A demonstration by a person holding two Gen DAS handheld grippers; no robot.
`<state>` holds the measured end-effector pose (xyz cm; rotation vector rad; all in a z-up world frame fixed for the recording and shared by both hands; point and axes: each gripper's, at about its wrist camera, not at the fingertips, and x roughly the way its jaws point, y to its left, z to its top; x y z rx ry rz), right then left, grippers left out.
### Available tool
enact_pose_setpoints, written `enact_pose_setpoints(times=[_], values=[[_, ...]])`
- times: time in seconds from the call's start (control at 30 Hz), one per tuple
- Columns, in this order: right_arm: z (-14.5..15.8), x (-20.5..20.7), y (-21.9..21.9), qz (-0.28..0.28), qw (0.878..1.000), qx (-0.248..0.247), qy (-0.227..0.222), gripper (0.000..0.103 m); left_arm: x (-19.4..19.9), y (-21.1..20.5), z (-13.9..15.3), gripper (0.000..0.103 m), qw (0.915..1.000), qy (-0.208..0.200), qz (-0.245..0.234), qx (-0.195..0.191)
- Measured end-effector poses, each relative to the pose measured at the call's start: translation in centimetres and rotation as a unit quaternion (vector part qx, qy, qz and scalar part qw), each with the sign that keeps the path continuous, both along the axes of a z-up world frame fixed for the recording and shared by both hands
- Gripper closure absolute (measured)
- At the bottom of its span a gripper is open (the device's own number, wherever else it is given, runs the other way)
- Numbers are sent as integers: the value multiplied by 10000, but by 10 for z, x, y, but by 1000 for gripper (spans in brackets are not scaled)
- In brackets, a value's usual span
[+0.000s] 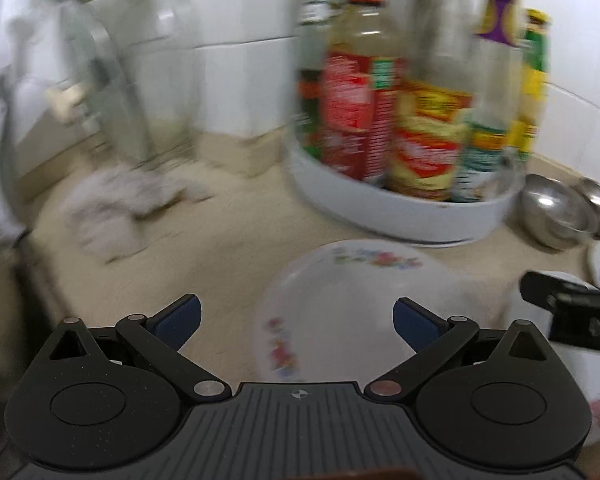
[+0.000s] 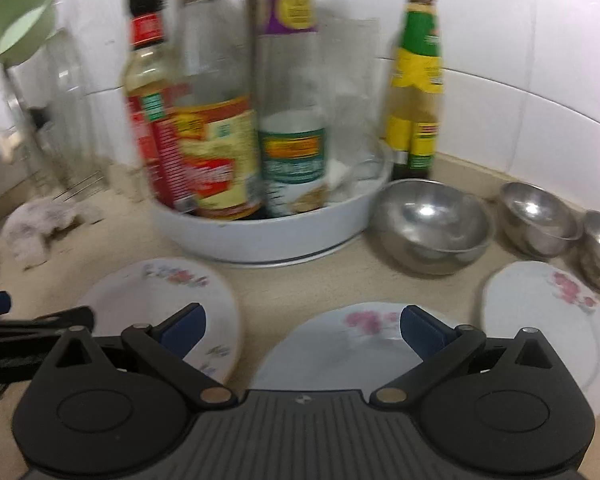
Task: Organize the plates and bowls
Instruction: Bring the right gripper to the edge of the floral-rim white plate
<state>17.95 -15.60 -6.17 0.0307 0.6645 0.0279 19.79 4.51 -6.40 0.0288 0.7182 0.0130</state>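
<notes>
Left tongs [image 1: 296, 316] spread wide, empty; floral plate [image 1: 340, 304] lies flat on table [image 1: 204, 256] just ahead, offset toward their right finger. Right tongs [image 2: 302, 330] also wide, empty, centred over pink-flower plate [image 2: 340, 344]; third plate [image 2: 548, 320] to its right, steel bowls [image 2: 432, 224] beyond. Round plates, no long axis. Judgement: each tong nearest own plate; rim grip needs low approach.

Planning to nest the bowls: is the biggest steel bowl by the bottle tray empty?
Empty. The steel bowl stands upright and its shiny inside shows only reflections.
</notes>
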Motion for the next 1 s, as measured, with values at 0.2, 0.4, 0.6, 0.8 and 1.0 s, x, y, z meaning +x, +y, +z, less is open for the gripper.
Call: enact_pose_setpoints(times=[0.2,0.4,0.6,0.8,1.0], values=[[-2,-16,-41,-698,9972,-149,214,1,9,-54,2,0,9888,-171,-1481,8],[-4,-50,-90,-1594,9858,233,479,2,35,-109,-5,0,9614,-42,-2752,20],[-22,-72,-110,-1750,9775,746,910,6,61,-138,-31,3,9322,541,-3578,8],[-37,-75,-112,-1710,9754,915,1047,17,75,-143,-48,10,9183,1020,-3823,-137],[-34,-68,-99,-1205,9852,735,972,60,74,-141,-46,15,9057,1107,-4086,-229]])
